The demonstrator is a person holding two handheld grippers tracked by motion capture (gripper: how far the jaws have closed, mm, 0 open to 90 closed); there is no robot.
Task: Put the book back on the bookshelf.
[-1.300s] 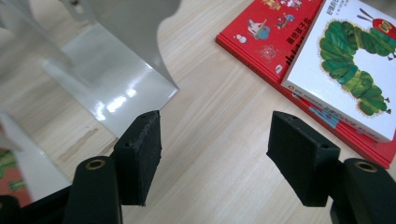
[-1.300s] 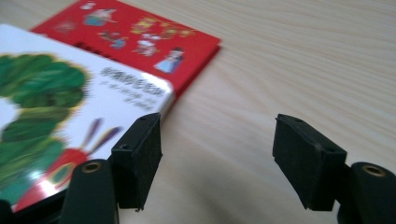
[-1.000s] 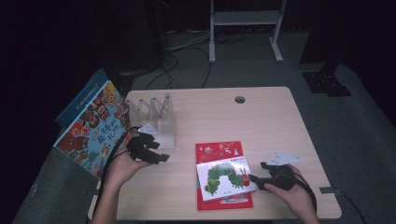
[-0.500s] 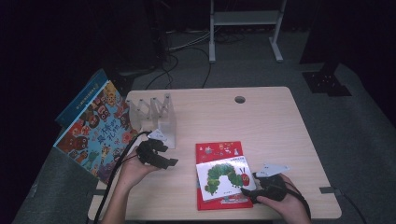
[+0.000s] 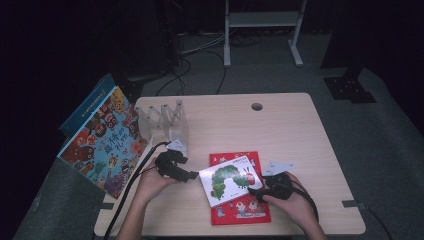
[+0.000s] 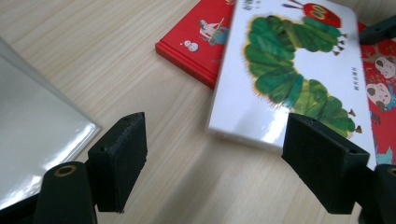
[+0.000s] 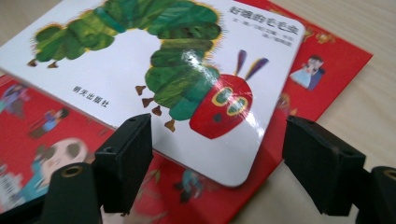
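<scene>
Left gripper view: left tongs (image 6: 212,168) have just been opening — black, square, matte foam pads stand wide apart with bare wood grain between them, nothing pinched. The right-hand pad overlaps the near edge of the caterpillar book (image 6: 299,70), a glossy white board book with rounded corners; contact not clear.

Right gripper view: right tongs (image 7: 217,170) spread about the book's rounded corner (image 7: 159,79); pads straddle it, not pressing. The corner sits raised over the red book (image 7: 322,60) beneath — flat, glossy hardcover with small cartoon figures.

High view: left tongs (image 5: 192,176) sit at the white book's left edge (image 5: 230,181), right tongs (image 5: 252,190) at its lower right corner. It lies skewed on top of the red book (image 5: 240,210), which lies flat on the pale wood-grain surface (image 5: 280,130), near the front edge. A clear acrylic divider rack (image 5: 165,120) stands at the left rear; large colourful picture book (image 5: 105,140) leans off the surface's left edge, a blue one behind it.
</scene>
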